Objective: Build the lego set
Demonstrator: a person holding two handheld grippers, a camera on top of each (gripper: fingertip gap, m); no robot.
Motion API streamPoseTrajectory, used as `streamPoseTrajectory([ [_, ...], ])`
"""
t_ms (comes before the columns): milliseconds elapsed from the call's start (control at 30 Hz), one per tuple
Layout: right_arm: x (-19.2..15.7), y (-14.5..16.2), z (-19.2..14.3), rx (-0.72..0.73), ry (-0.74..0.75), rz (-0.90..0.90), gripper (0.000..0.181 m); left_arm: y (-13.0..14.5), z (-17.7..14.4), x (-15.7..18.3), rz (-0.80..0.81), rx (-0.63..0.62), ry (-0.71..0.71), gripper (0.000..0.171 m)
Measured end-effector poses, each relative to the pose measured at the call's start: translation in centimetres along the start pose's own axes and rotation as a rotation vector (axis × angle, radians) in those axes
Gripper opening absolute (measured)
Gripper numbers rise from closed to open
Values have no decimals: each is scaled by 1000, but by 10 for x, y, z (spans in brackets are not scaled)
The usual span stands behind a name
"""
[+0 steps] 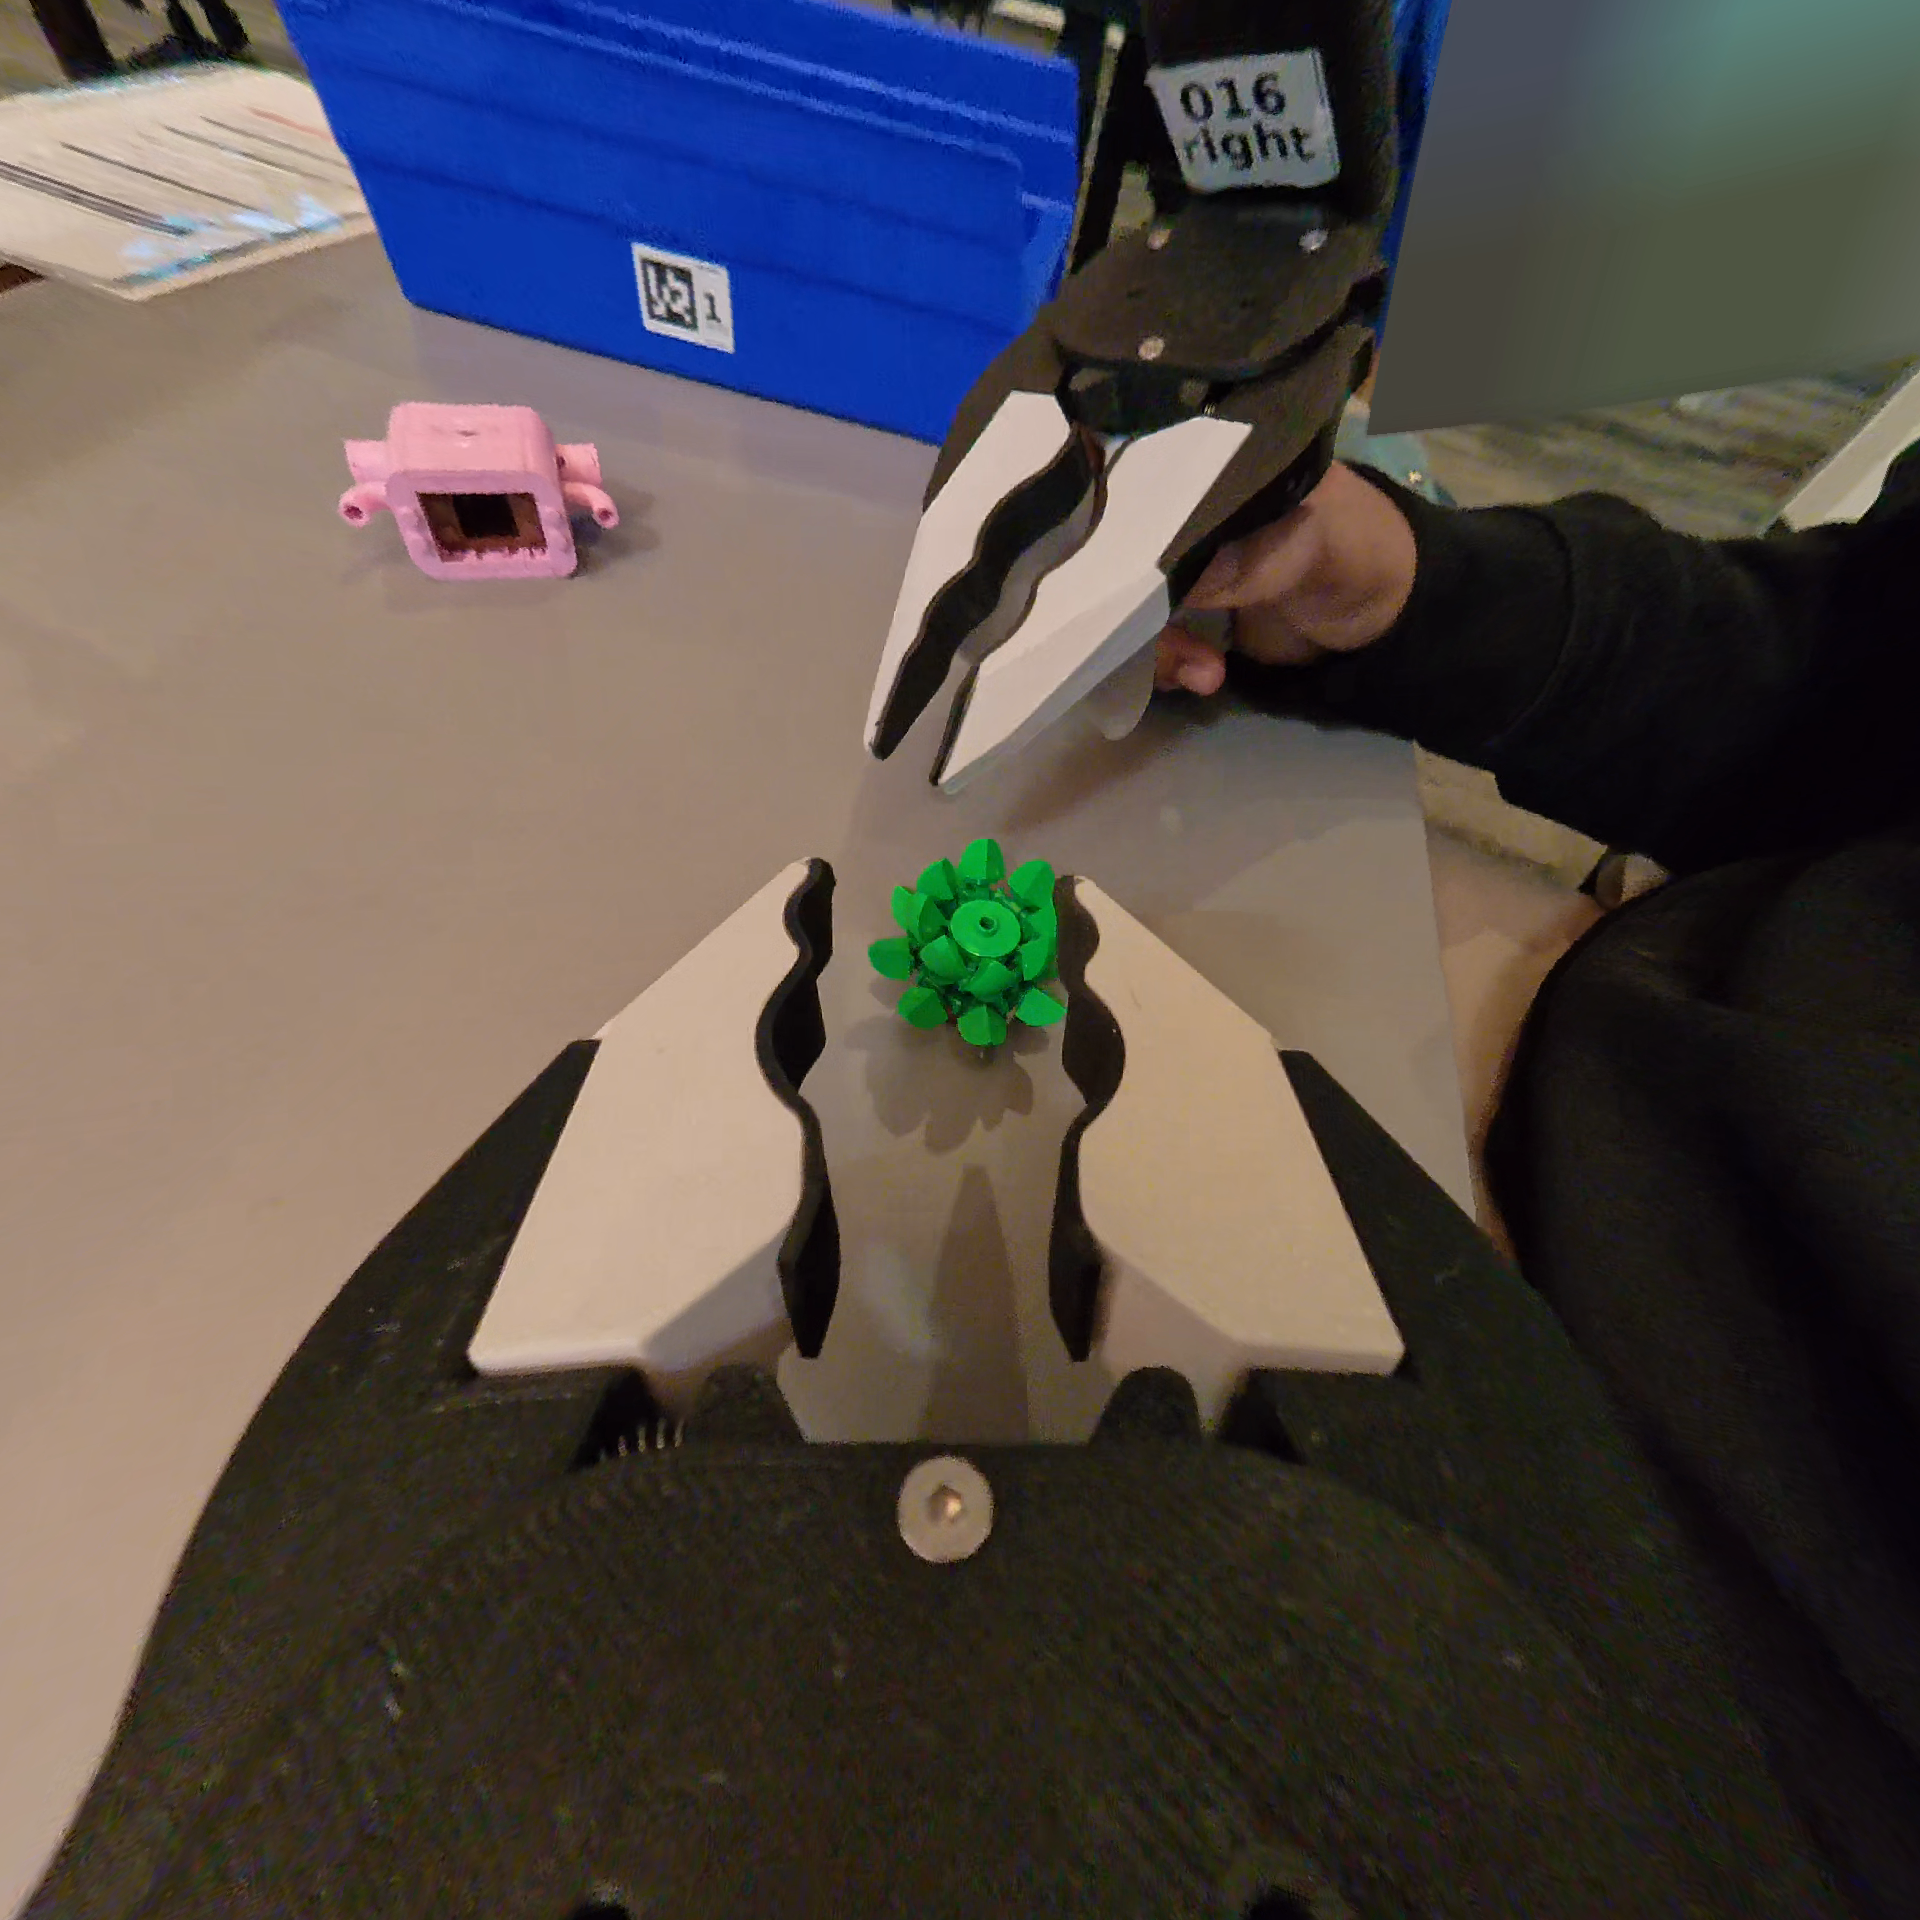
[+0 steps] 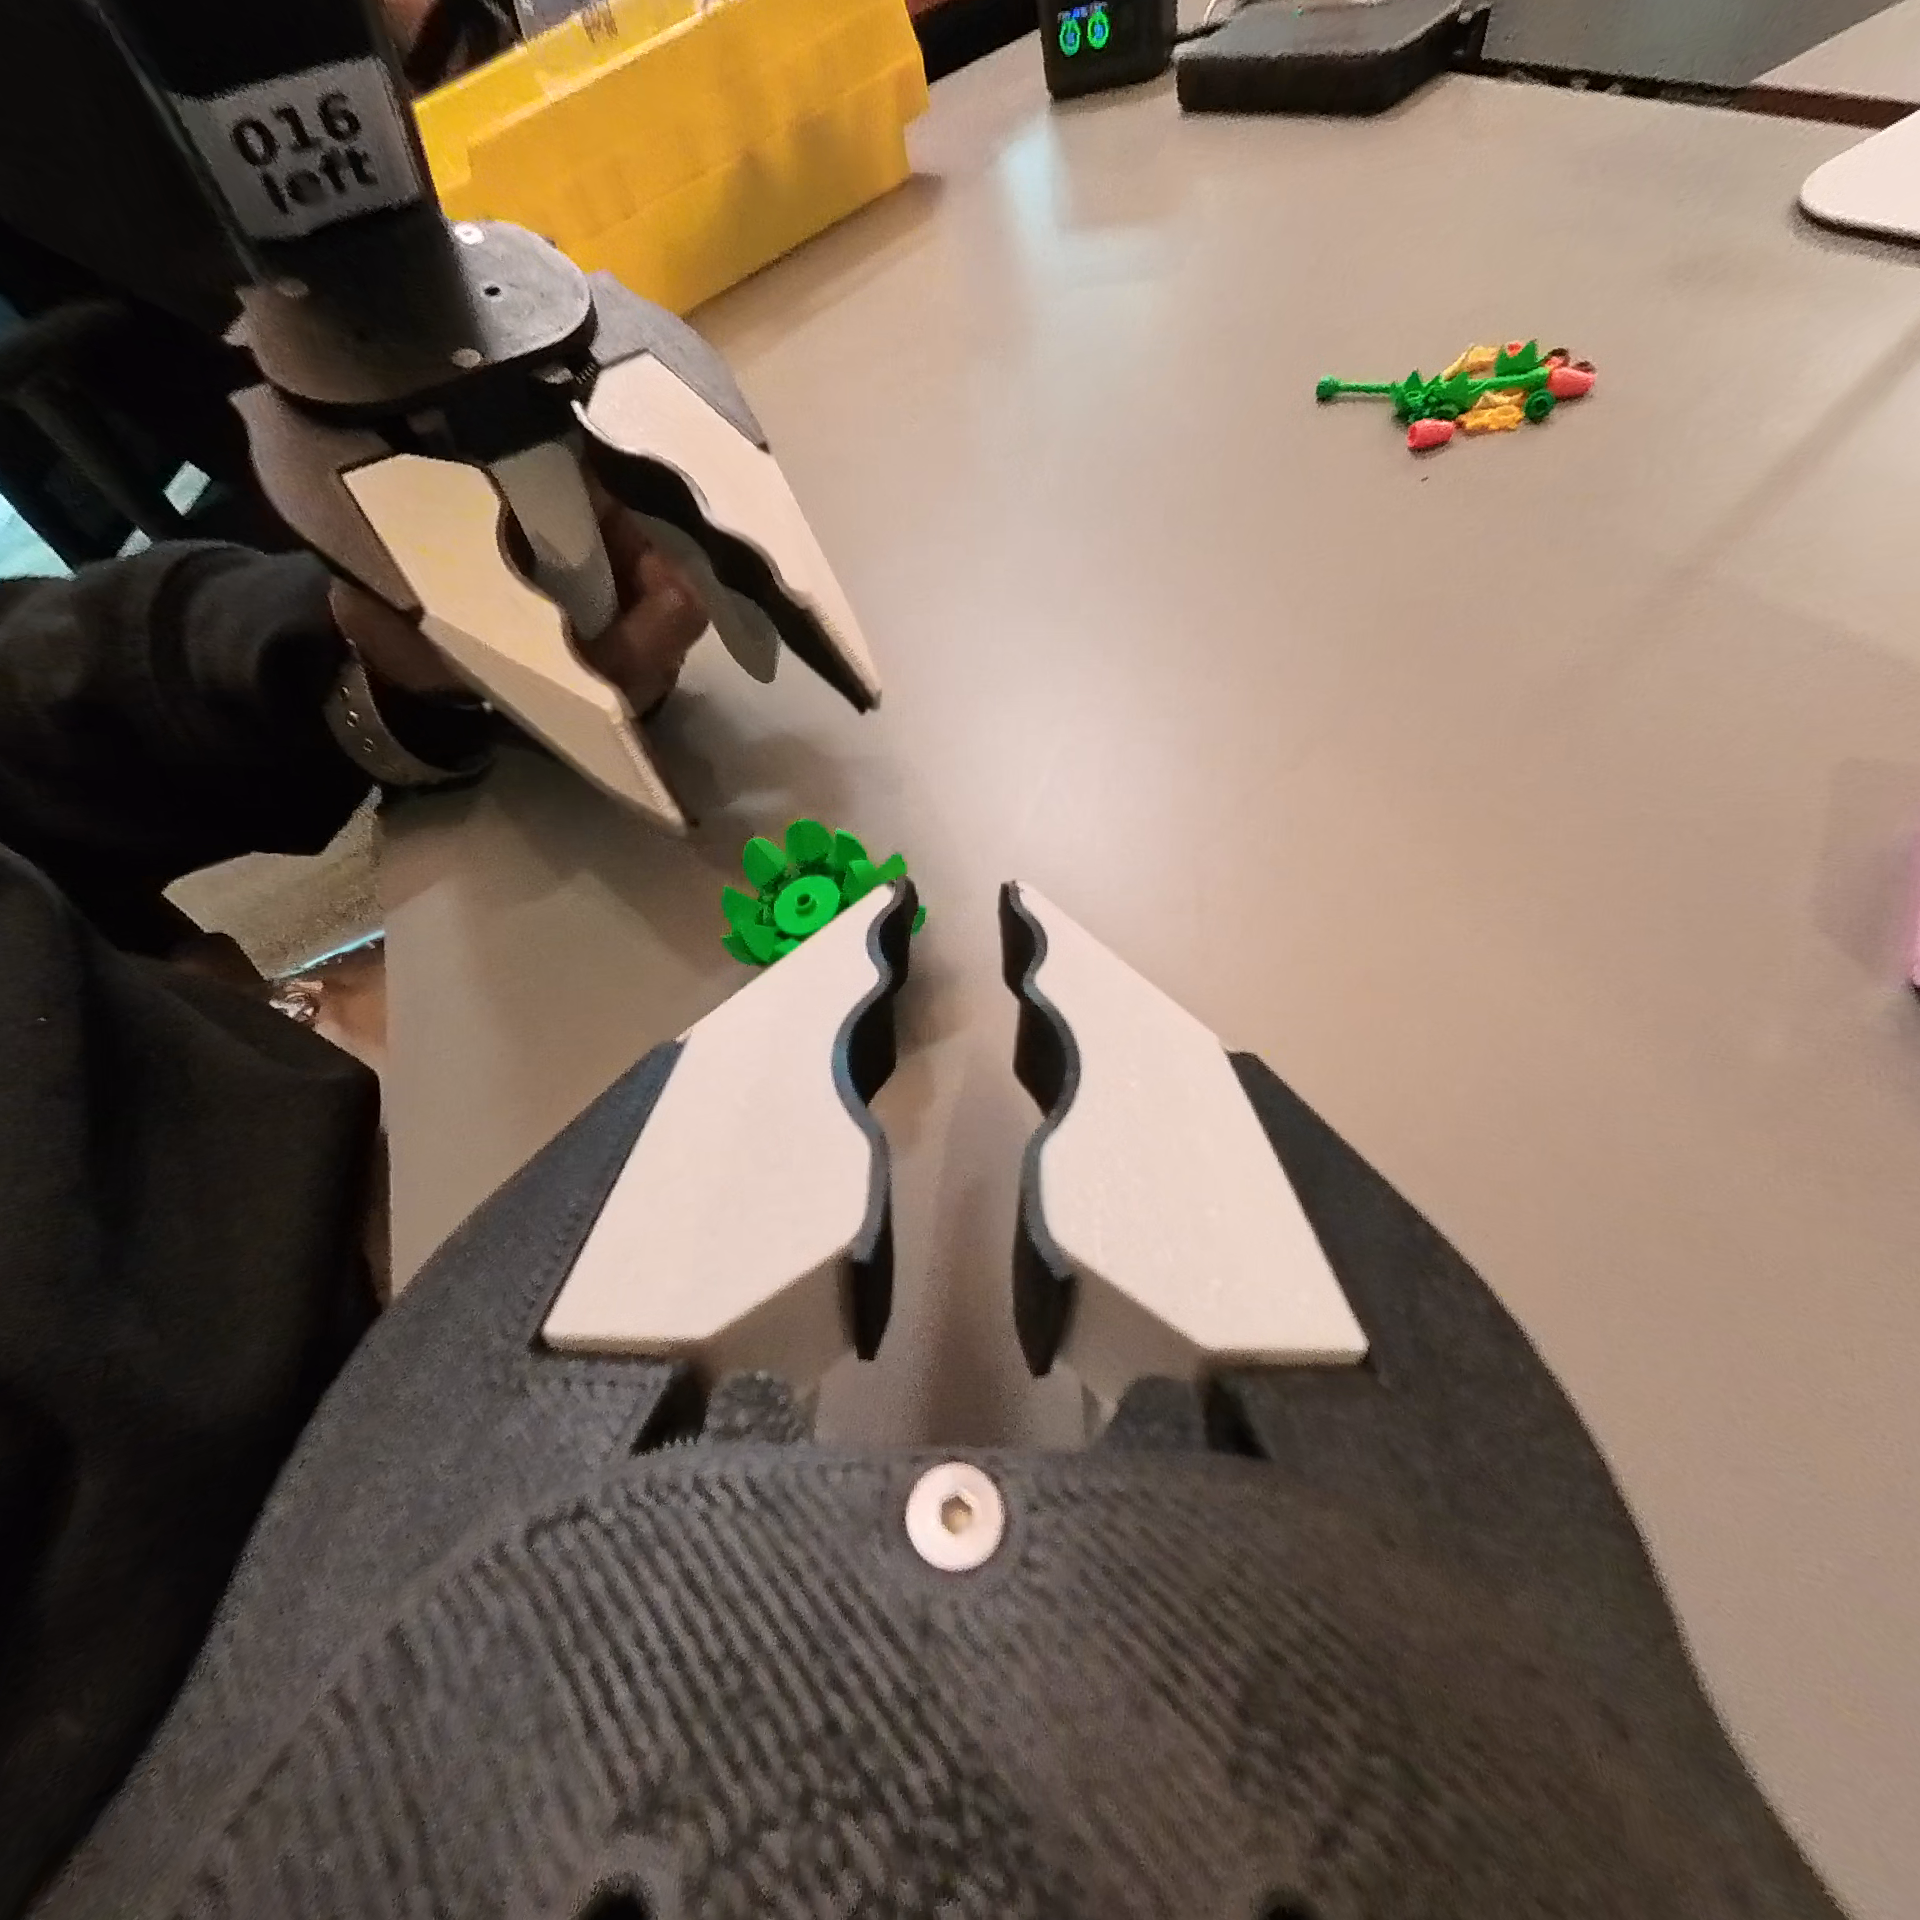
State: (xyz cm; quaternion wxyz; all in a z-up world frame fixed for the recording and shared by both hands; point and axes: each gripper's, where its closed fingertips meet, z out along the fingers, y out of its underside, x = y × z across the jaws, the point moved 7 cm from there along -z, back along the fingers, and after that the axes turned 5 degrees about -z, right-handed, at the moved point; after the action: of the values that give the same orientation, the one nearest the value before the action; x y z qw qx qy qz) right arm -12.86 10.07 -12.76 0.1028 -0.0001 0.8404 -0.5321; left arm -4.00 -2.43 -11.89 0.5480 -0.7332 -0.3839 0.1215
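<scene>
A green spiky lego cluster (image 1: 971, 945) lies on the grey table (image 1: 312, 831). In the left wrist view it shows between the tips of my left gripper (image 1: 951, 883), which is open and empty and hovers just short of it. My right gripper (image 1: 914, 764) hangs above the far side of the cluster, with only a narrow gap between its fingers and nothing in it. In the right wrist view the cluster (image 2: 800, 904) is partly hidden behind the left fingertip of my right gripper (image 2: 958, 894). My left gripper (image 2: 774, 764) is open above it.
A pink lego pot (image 1: 478, 499) lies on its side at the far left. A blue bin (image 1: 675, 177) and papers (image 1: 156, 177) sit behind it. A yellow bin (image 2: 675, 156), a pile of small lego parts (image 2: 1475, 395) and black devices (image 2: 1320, 62) are farther off. My hands' fingertips stand some 5 cm from each other.
</scene>
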Motion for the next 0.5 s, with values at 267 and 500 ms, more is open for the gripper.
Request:
streamPoseTrajectory([
  [267, -3, 1, 2, -23, 11, -31, 16, -4, -9, -20, -121, 80, -93, 39],
  [500, -4, 3, 6, -60, 20, -50, 16, -1, 7, -15, -200, -40, -132, 46],
])
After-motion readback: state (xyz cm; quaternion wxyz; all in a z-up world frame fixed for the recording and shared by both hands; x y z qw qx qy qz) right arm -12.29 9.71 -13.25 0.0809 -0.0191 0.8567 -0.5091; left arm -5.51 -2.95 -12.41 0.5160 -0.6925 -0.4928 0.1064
